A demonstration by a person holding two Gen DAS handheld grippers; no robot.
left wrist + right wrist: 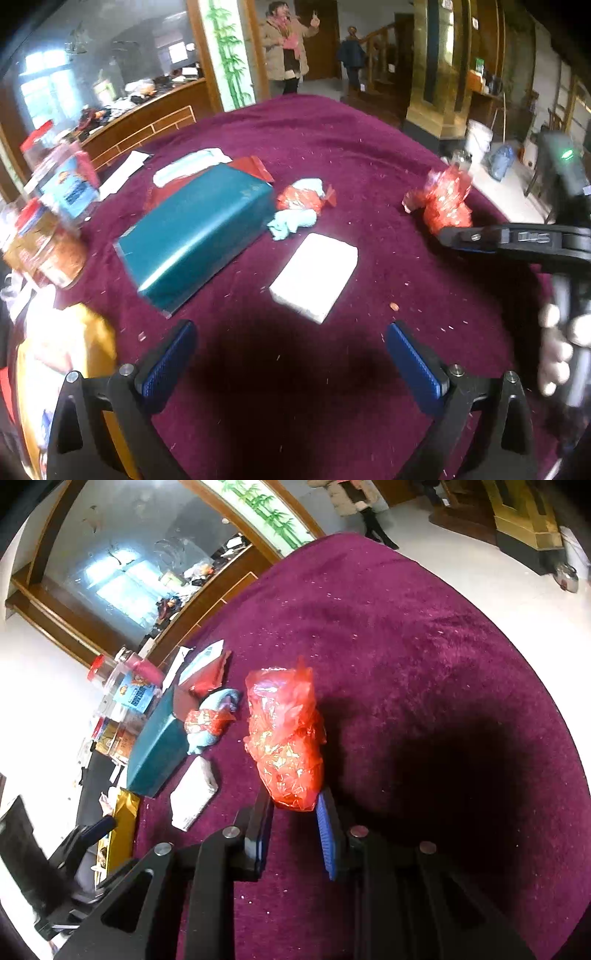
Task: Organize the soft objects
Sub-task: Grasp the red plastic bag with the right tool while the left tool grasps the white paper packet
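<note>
The right gripper (293, 808) was clenched on the lower end of the red plastic bag (286, 734), above the purple tablecloth (424, 646). The left gripper (290, 363) was released and empty. Since the pads held only thin crinkled film, the bag could probably slip out or tear when carried.

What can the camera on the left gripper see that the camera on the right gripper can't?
Only the left wrist view shows the open left gripper over bare cloth, the hand on the other tool's handle, and a white bucket on the floor.

Only the right wrist view shows the right gripper shut on the red plastic bag up close, with both blue pads pinching its bottom end.

Both show the purple tablecloth, the teal box, the white tissue pack and the small red-and-blue bundle.
</note>
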